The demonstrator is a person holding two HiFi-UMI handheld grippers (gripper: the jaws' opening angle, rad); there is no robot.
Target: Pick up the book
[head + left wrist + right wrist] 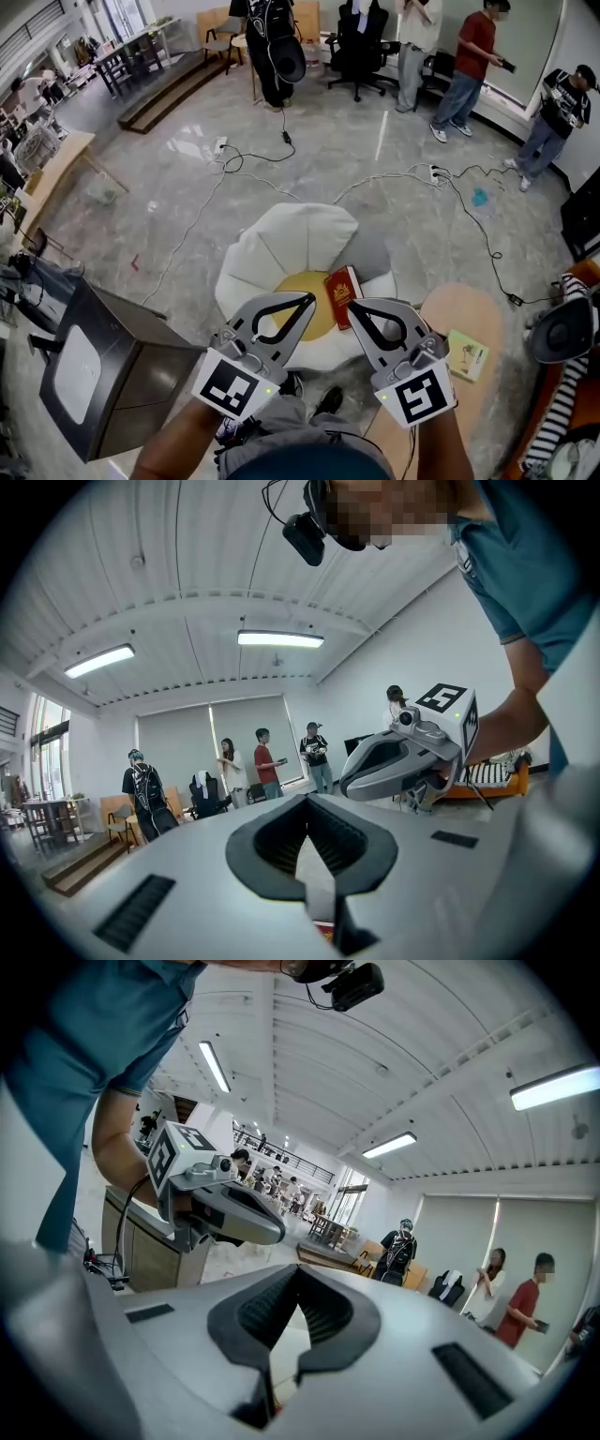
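Book lies on a white petal-shaped cushion; left tongs and right tongs hover near it; both closed, empty.

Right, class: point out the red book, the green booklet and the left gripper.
red book (339,289): head view, middle of its cover.
green booklet (468,355): head view, middle of its cover.
left gripper (307,300): head view, between its fingertips.

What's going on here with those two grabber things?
A person holds a gripper in each hand over a white flower-shaped cushion. A red book lies on it, near its yellow middle. The left gripper and right gripper are both shut and empty, so the book has not been picked up yet.
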